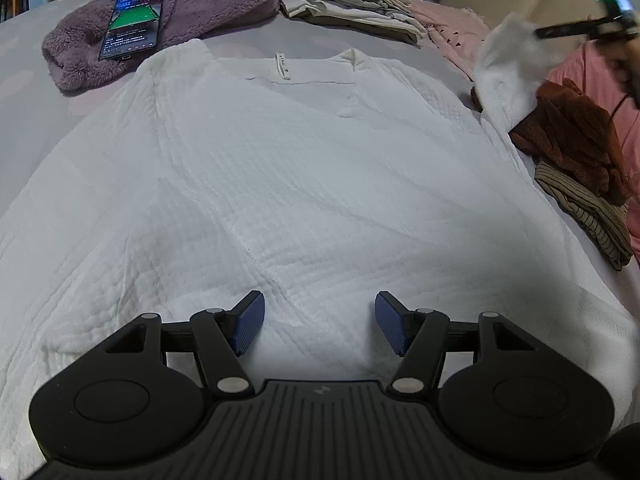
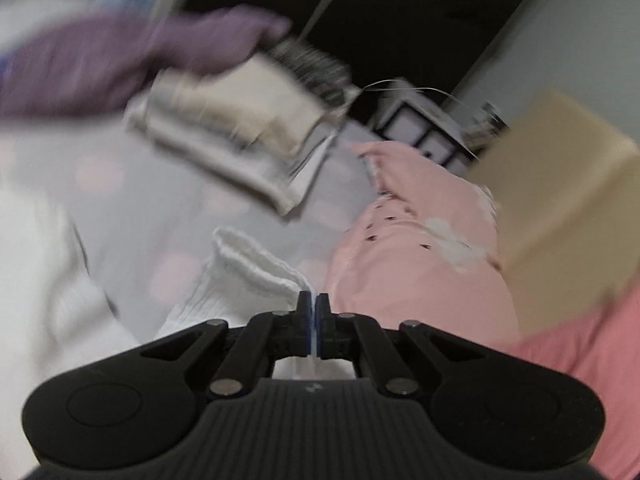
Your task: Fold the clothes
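Note:
A white textured shirt (image 1: 280, 184) lies spread flat on the bed, collar and label at the far end. My left gripper (image 1: 319, 322) is open and empty, low over the shirt's near hem. My right gripper (image 2: 313, 304) is shut on the white sleeve (image 2: 244, 276) of the shirt and holds it lifted; the right wrist view is blurred. In the left wrist view the lifted sleeve (image 1: 510, 60) shows at the far right under the right gripper (image 1: 576, 28).
A phone (image 1: 134, 22) lies on a purple fluffy garment (image 1: 188, 4) at the far left. Folded beige clothes (image 1: 352, 4) and a pink garment (image 1: 452, 28) lie at the back. Rust and striped clothes (image 1: 576, 152) lie at the right. A cardboard box (image 2: 568, 200) stands right.

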Motion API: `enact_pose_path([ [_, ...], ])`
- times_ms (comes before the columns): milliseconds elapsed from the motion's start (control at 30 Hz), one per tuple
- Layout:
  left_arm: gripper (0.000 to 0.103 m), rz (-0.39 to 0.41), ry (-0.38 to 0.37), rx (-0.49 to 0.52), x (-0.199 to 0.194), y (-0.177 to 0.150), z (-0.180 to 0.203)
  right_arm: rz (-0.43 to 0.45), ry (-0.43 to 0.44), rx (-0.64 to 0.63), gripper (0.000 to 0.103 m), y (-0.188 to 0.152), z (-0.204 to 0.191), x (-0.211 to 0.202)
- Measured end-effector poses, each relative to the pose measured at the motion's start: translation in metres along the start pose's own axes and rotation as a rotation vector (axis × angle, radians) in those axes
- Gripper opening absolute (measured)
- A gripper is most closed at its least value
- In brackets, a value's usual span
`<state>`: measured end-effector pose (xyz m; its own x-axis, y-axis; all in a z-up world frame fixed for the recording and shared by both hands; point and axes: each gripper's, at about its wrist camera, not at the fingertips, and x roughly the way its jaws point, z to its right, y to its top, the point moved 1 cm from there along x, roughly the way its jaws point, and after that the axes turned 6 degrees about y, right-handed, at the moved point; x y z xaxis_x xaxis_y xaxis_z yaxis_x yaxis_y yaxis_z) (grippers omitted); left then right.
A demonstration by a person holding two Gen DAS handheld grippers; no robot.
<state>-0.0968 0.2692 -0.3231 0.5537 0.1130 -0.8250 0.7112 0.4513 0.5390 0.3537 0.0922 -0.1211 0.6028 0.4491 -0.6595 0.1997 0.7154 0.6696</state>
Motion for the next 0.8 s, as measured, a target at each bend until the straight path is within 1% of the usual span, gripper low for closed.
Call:
enact_pose_path([
  [67, 0.06, 0.004, 0.0, -0.001, -0.001, 0.0, 0.0, 0.035, 0.025, 0.115, 0.002, 0.002, 0.018, -0.036],
  [100, 0.06, 0.005, 0.001, -0.001, -0.001, 0.0, 0.0, 0.052, 0.037, 0.152, 0.002, 0.002, 0.024, -0.053],
  [167, 0.06, 0.007, 0.004, 0.0, -0.002, 0.001, 0.001, 0.097, 0.076, 0.194, 0.002, -0.002, 0.028, -0.09],
  [233, 0.06, 0.007, 0.004, -0.002, -0.004, 0.0, 0.001, 0.136, 0.112, 0.161, 0.002, -0.006, 0.026, -0.117],
  [267, 0.06, 0.007, 0.003, -0.007, -0.005, 0.0, 0.001, 0.153, 0.127, 0.108, 0.002, -0.012, 0.022, -0.132],
  [300, 0.06, 0.006, 0.001, -0.014, -0.006, 0.0, 0.0, 0.17, 0.147, 0.028, 0.002, -0.02, 0.016, -0.147],
  [333, 0.06, 0.004, -0.001, -0.024, -0.007, -0.001, -0.001, 0.171, 0.155, -0.04, 0.002, -0.03, 0.012, -0.157],
  [367, 0.06, 0.002, -0.002, -0.029, -0.008, -0.001, -0.001, 0.161, 0.154, -0.091, 0.002, -0.041, 0.011, -0.165],
  [467, 0.06, -0.002, 0.004, -0.021, -0.011, -0.002, 0.001, 0.122, 0.109, -0.278, 0.002, -0.083, 0.013, -0.182],
  [500, 0.06, -0.002, 0.009, -0.013, -0.012, -0.001, 0.003, 0.114, 0.095, -0.383, 0.002, -0.1, 0.013, -0.186],
  [567, 0.06, -0.003, 0.012, 0.003, -0.013, 0.0, 0.008, 0.086, 0.044, -0.663, 0.002, -0.136, 0.004, -0.186],
  [800, 0.06, 0.0, 0.005, 0.029, -0.017, 0.005, 0.036, 0.21, -0.003, -1.16, 0.002, -0.231, -0.015, -0.194],
])
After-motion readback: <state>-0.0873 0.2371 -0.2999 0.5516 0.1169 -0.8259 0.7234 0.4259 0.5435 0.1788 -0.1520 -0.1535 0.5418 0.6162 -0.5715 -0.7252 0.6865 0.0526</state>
